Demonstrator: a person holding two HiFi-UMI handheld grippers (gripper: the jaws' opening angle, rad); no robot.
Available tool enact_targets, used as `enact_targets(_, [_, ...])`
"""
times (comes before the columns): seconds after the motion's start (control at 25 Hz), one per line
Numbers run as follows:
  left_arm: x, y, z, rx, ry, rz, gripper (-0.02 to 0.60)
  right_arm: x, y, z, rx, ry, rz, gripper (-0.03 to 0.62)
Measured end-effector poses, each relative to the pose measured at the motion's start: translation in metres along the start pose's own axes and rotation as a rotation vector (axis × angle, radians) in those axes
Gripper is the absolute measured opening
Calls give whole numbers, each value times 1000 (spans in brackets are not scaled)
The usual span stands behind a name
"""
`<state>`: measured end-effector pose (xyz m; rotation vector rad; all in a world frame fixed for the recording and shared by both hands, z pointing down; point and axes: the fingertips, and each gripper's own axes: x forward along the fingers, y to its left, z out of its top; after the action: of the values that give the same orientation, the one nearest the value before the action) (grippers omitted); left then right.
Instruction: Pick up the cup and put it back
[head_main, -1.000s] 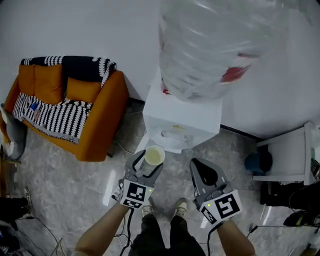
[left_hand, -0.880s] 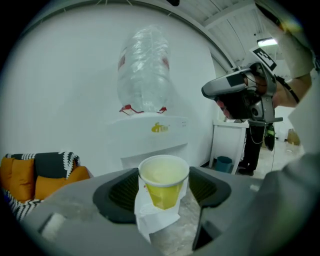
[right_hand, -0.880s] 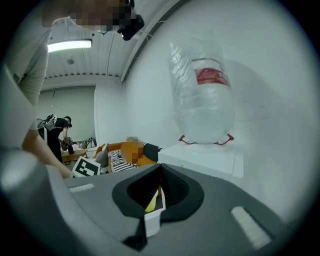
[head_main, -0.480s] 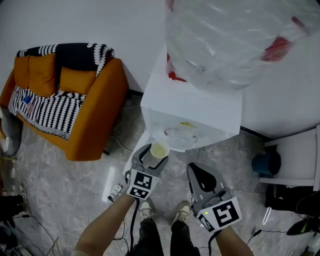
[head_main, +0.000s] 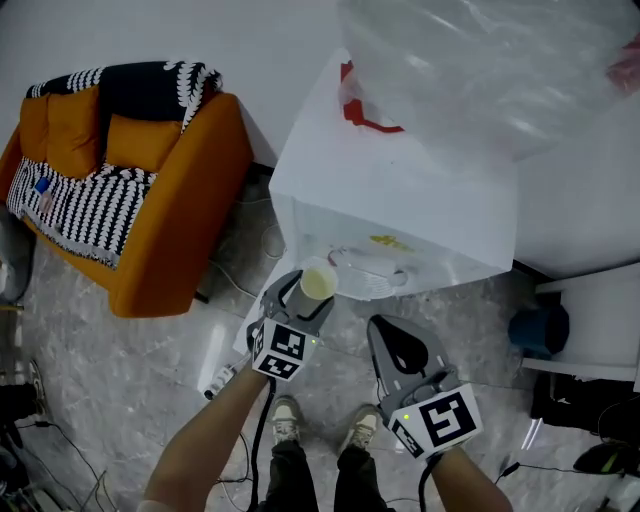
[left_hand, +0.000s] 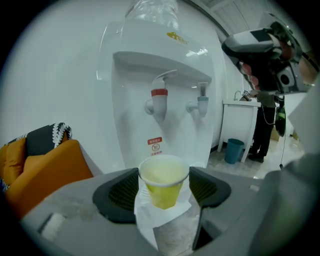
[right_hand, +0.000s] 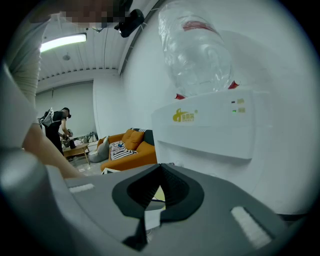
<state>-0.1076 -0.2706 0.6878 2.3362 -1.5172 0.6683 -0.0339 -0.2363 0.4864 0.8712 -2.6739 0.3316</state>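
Carry phase of the pick-and-return task. The left gripper (head_main: 306, 297) has the yellow paper cup (left_hand: 163, 181) grasped between its fingers (left_hand: 116, 196). The pads press on the cup wall from either side just below the rim. The cup stands upright and clear of any surface, directly in front of the white water dispenser (head_main: 390, 190). In the left gripper view it sits low and centred, below the red tap (left_hand: 159, 97) and the blue tap (left_hand: 201, 102). Whether it holds liquid cannot be told.

The pick-up appears complete and the return is the step in hand. The next move probably calls for a level advance toward the dispenser front, with the rim kept horizontal. The base should then be set down on its resting place before the fingers let go. The exact resting place is not evident in these views. A thin paper wall would favour a light grip and a slow release.

The left forearm (head_main: 200, 450) reaches up from the lower edge of the head view. Its gripper points at the dispenser and tilts moderately downward. The right gripper (head_main: 398, 338) is held just beside it, apart from the cup, on a similar heading. Its fingers are clenched together with nothing between them. An orange sofa (head_main: 170, 215) stands well apart to the left.
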Motion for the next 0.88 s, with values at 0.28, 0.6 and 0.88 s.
enact_targets(0.28, [20,-2,-2,-45,-52,-2,325,25,-5,-27,2,25,11,3])
enact_targets(0.6, [35,1,-6,-78,-70,2,327,39,-17,-51,11,51,-2,3])
enact_targets(0.88, [48,0,-7,-58,-77,-25,327,37,-17,-73,55,86,-2,3])
